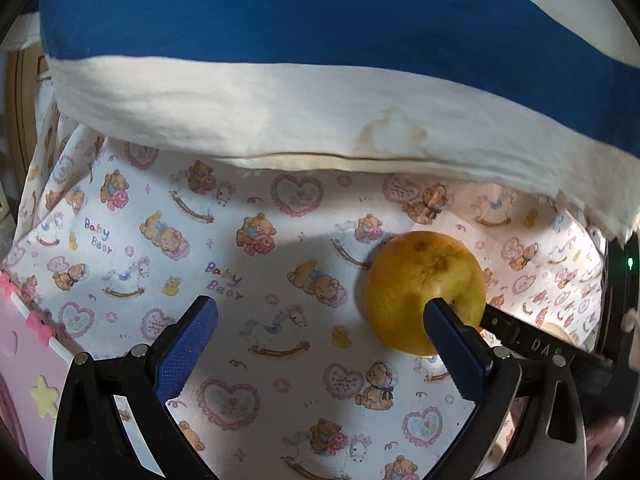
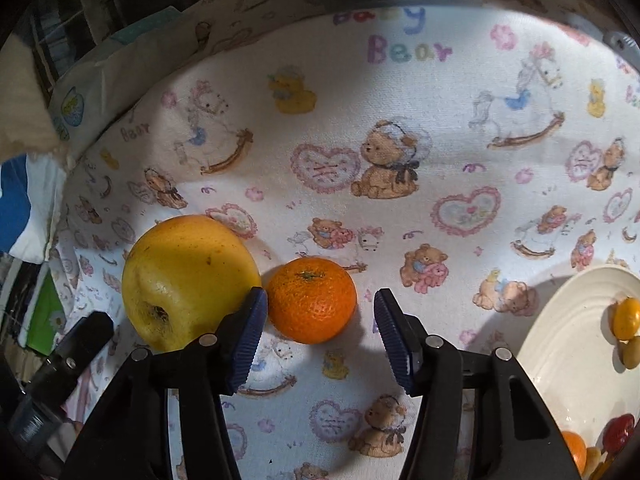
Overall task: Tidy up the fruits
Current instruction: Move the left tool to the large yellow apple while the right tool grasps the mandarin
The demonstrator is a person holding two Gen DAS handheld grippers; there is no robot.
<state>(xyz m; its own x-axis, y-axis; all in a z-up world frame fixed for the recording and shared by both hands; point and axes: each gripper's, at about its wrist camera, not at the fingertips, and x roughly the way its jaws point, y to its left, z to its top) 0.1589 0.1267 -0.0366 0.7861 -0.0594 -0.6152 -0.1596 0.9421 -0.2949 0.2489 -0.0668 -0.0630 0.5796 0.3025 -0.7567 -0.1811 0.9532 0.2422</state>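
Bear-print cloth covers the bench. Right gripper: jaws partly spread around the orange, left pad touching or nearly touching its peel, right pad clear. Yellow apple sits touching the orange (left side). Cream plate lies at right. Left gripper: jaws wide, nothing between them.

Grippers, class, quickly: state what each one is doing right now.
Left gripper: open, holding nothing.
Right gripper: open around the orange, its right pad clear of the fruit, so no grip.
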